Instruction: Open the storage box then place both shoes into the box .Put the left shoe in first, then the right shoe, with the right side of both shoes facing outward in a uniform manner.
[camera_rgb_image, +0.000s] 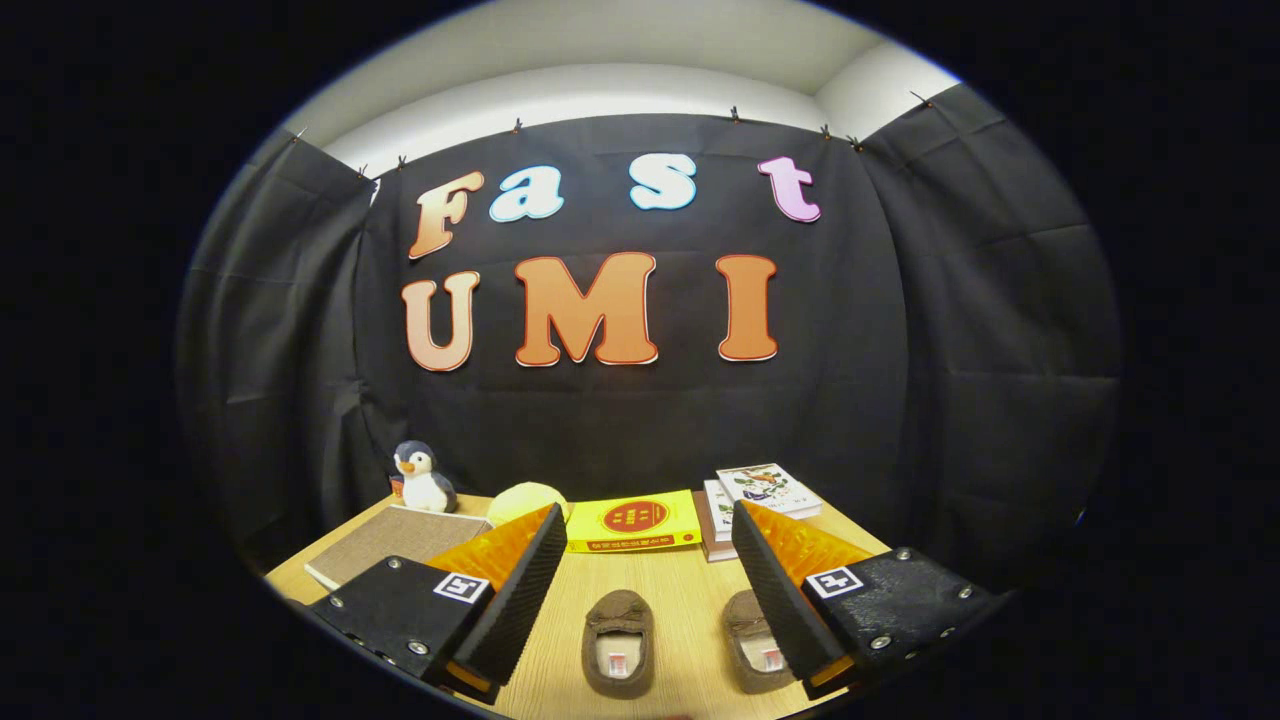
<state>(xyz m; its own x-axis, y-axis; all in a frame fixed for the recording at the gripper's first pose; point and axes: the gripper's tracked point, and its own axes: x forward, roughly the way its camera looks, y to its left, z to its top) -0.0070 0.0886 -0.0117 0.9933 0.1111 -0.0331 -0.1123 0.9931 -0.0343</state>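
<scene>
Two small brown slippers lie side by side on the wooden table (680, 590), toes pointing away from me. One slipper (619, 640) sits between my fingers, nearer the left finger. The other slipper (752, 655) lies beside the right finger, which covers its right edge. My gripper (645, 528) hangs above them, open wide, with nothing between its fingers. I see no storage box here.
Beyond the fingers lie a flat yellow box (633, 521), a stack of books (760, 495) at the right, a brown-grey notebook (395, 540) at the left, a penguin plush toy (422, 478) and a pale yellow round object (527, 500). Black cloth walls close in the table.
</scene>
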